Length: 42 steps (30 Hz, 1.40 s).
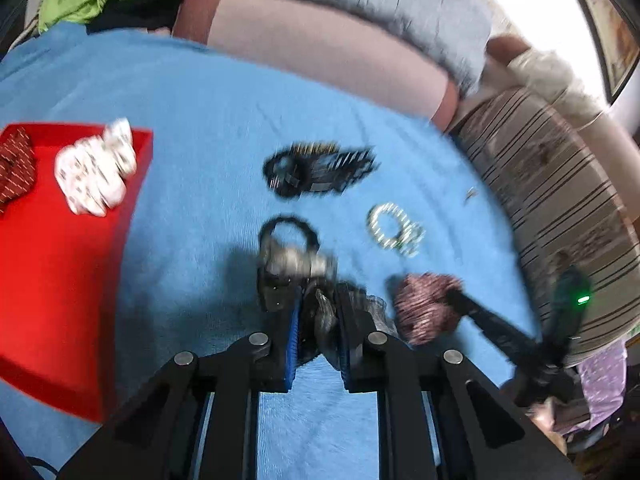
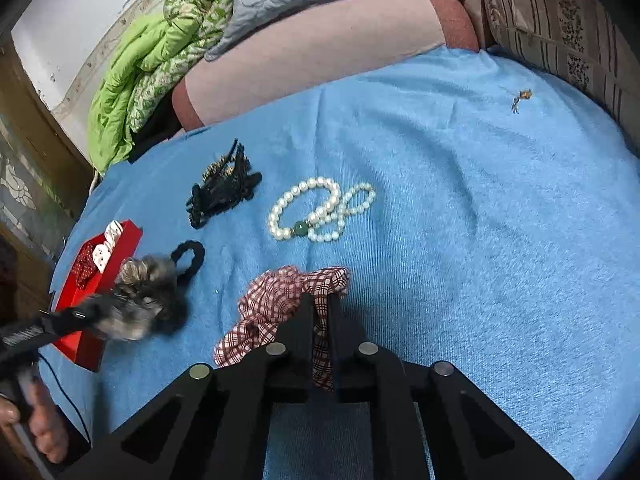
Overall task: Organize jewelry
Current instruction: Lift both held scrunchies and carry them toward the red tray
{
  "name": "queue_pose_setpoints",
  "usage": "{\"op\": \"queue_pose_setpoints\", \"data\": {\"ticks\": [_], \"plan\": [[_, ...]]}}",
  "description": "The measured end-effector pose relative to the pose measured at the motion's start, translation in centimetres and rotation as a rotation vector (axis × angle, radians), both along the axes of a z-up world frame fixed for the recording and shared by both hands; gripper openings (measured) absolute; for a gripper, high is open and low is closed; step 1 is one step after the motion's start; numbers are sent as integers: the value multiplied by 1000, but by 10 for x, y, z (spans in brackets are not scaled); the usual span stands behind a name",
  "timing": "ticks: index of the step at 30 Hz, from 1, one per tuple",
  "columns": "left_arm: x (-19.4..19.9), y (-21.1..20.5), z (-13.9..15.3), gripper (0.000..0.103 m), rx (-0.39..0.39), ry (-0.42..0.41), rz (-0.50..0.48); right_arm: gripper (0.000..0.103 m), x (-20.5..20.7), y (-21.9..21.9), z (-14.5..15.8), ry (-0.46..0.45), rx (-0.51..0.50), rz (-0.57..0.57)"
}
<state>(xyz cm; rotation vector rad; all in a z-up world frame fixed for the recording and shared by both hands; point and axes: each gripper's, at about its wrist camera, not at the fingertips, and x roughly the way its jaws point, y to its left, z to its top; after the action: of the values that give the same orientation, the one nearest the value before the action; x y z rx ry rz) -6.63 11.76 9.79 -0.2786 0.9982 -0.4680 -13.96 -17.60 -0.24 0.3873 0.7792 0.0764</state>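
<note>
Both grippers (image 1: 318, 312) (image 2: 320, 308) (clamped) on scrunchies (image 1: 304, 264) (image 2: 280, 304).

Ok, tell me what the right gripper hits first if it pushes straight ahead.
The right gripper, shut on the plaid scrunchie, points across the blue towel toward the pearl bracelets. They look first in line, though depth is uncertain.

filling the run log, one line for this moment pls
left gripper: shut on furry hair tie | right gripper: shut on plaid scrunchie | pearl bracelets: on blue towel
</note>
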Motion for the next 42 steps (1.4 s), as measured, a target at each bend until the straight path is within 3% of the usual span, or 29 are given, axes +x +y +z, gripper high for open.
{"op": "queue_pose_setpoints", "data": {"ticks": [7,12,17,18,19,20,22,23,24,27,33,37,38,40,41,42], "plan": [[-21,16,29,14,8,-66,35,6,-11,-7,14,-53,17,-22],[-34,13,26,14,53,-83,20,6,-25,-8,19,-75,21,-46],[-39,6,14,14,52,-44,-50,7,-41,-3,15,-67,100,-9],[-41,4,10,15,65,-38,-55,8,-42,-2,12,-51,104,-14],[-42,2,6,22,84,-38,-54,8,-41,-1,10,-38,99,-22],[-44,0,2,27,113,-42,-55,15,-40,-1,6,-20,93,-33],[-49,1,-2,48,132,-53,-54,42,-38,-5,2,-4,99,-57],[-51,2,-3,52,129,-59,-54,58,-39,-7,1,-6,101,-75],[-53,3,-4,58,126,-62,-54,61,-39,-9,1,-9,97,-90],[-52,5,-11,63,138,-53,-48,61,-37,-11,-4,11,97,-92],[-48,-2,-39,64,125,33,-77,61,-31,-9,-13,50,74,-86],[-53,-12,-47,66,171,17,-109,61,-29,-3,-15,59,38,-64],[-55,-14,-49,66,182,6,-113,58,-28,0,-16,62,23,-61],[-56,-18,-50,61,211,-12,-117,41,-26,4,-17,70,-7,-53],[-57,-19,-50,54,220,-17,-120,29,-26,7,-18,73,-21,-47],[-57,-21,-49,37,237,-24,-126,24,-26,9,-17,72,-31,-44]]}}
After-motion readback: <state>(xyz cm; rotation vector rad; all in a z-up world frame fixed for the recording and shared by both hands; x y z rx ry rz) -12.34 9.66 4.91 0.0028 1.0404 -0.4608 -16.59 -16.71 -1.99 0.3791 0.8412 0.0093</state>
